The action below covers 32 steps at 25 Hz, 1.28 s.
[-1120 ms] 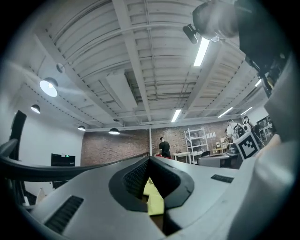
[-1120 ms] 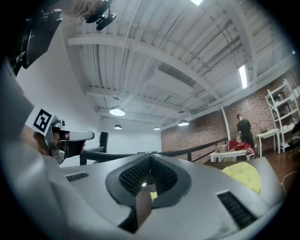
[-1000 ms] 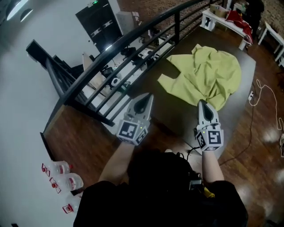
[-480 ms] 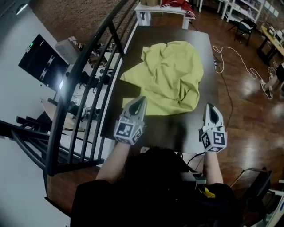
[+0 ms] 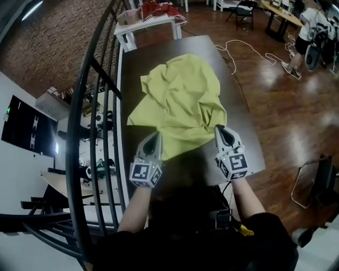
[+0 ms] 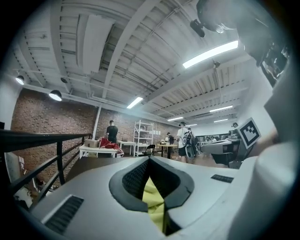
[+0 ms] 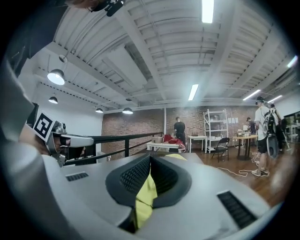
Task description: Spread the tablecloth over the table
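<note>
A crumpled yellow-green tablecloth lies in a heap on the dark table, covering its middle and near part. My left gripper sits at the cloth's near left edge and my right gripper at its near right corner. Both are shut. In the left gripper view a fold of the tablecloth is pinched between the closed jaws of the left gripper. The right gripper view shows the same: the tablecloth is clamped in the right gripper.
A black metal railing runs along the table's left side, with a lower level beyond it. A white table with red things stands past the far end. A white cable lies on the wooden floor at right, by a chair frame.
The head view has swung round, so the table and cloth now lie straight ahead. Both grippers have come closer together at the cloth's near edge. Both jaws stay shut.
</note>
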Tool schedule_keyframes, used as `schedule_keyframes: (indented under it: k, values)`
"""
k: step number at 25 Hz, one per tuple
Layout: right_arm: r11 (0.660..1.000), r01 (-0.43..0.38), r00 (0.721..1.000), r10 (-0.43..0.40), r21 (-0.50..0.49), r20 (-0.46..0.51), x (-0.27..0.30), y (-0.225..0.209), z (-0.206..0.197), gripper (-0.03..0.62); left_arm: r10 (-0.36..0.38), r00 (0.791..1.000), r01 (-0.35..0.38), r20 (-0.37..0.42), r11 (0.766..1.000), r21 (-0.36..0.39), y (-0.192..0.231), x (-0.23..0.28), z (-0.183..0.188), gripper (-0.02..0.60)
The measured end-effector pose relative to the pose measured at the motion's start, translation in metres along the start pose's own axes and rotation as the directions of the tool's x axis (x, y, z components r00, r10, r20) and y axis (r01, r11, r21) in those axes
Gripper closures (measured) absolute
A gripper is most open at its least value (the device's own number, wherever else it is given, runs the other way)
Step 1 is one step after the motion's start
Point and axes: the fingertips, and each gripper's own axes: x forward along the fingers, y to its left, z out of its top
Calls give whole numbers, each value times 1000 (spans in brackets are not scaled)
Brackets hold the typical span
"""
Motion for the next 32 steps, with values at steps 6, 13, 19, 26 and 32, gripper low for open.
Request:
schedule_keyframes:
  k: [6, 13, 19, 26, 32]
  values:
    - [999, -34, 997, 33, -8, -67, 2, -2, -19, 585, 9, 998, -8, -68, 1000, 9, -11, 10, -25, 578]
    - [999, -53, 967, 51, -1, -248, 2, -31, -90, 585, 67, 963, -66, -260, 998, 13, 1, 7, -86, 509]
    - [993, -121, 864, 97, -17, -494, 6, -47, -184, 449, 20, 855, -20, -518, 1000, 7, -4, 6, -179, 324]
    - [987, -129, 759, 33, -100, -651, 28, -61, -244, 341, 55, 706, 30, -706, 994, 107, 3, -5, -248, 250]
    - [967, -219, 659, 51, -127, -750, 55, -56, -274, 347, 34, 633, 30, -774, 997, 68, 11, 8, -267, 343]
